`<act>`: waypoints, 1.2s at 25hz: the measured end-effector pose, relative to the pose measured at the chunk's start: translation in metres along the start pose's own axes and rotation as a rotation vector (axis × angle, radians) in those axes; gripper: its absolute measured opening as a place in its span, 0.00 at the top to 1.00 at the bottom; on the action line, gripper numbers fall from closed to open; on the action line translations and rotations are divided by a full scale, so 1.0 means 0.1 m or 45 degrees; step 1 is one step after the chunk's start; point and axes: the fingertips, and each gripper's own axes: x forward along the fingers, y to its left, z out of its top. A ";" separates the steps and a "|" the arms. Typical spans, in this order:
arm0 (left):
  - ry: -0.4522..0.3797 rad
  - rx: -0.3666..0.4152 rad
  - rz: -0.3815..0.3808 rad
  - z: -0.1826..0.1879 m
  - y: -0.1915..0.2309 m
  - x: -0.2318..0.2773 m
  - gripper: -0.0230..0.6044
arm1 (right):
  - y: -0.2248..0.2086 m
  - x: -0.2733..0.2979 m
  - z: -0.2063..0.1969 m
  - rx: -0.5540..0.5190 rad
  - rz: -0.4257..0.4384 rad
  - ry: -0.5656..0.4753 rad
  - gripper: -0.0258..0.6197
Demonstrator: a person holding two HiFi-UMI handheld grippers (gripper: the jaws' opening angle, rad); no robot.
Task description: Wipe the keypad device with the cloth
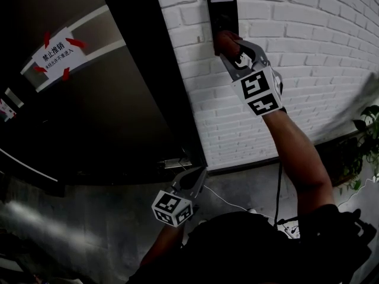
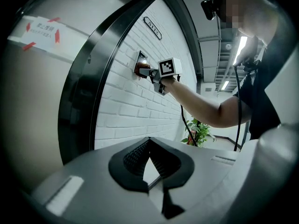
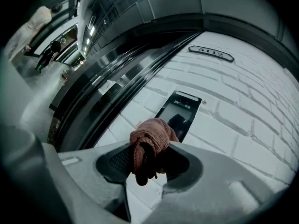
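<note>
A black keypad device [image 1: 222, 18] [image 3: 180, 113] [image 2: 140, 59] is fixed high on the white brick wall [image 1: 308, 58]. My right gripper [image 1: 230, 45] [image 3: 148, 160] is raised to it and shut on a reddish-brown cloth [image 3: 149, 141] [image 1: 225, 39] [image 2: 138, 70], whose bunched end presses at the device's lower edge. My left gripper [image 1: 192, 179] [image 2: 150, 164] hangs low near the wall's base, its jaws closed together with nothing between them. The device's lower part is hidden behind the cloth in the head view.
A dark metal door [image 1: 89, 99] with a taped white notice [image 1: 54, 53] stands left of the device. A small sign plate [image 3: 211, 53] sits on the wall above. A potted plant [image 1: 364, 141] and a white cable [image 1: 228, 203] lie on the floor at right.
</note>
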 end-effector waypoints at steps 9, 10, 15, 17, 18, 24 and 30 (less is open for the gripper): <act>0.004 0.005 -0.007 0.00 -0.01 0.00 0.94 | 0.10 -0.01 -0.14 0.010 0.029 0.043 0.74; 0.004 0.005 -0.006 0.00 -0.01 -0.01 0.94 | 0.10 -0.02 -0.15 0.014 0.030 0.047 0.74; 0.006 0.006 -0.004 0.00 -0.01 -0.03 0.94 | 0.14 -0.03 -0.21 0.037 0.033 0.062 0.74; 0.006 0.006 -0.002 0.00 -0.01 -0.04 0.94 | 0.16 -0.03 -0.24 0.042 0.038 0.070 0.74; 0.006 0.006 -0.001 0.00 -0.01 -0.04 0.94 | 0.17 -0.03 -0.26 0.045 0.041 0.075 0.74; 0.002 0.006 0.001 0.01 0.00 -0.05 0.94 | 0.22 -0.05 -0.34 0.087 0.065 0.108 0.74; -0.005 -0.001 0.025 0.02 0.07 -0.08 0.94 | 0.26 -0.05 -0.38 0.129 0.085 0.133 0.74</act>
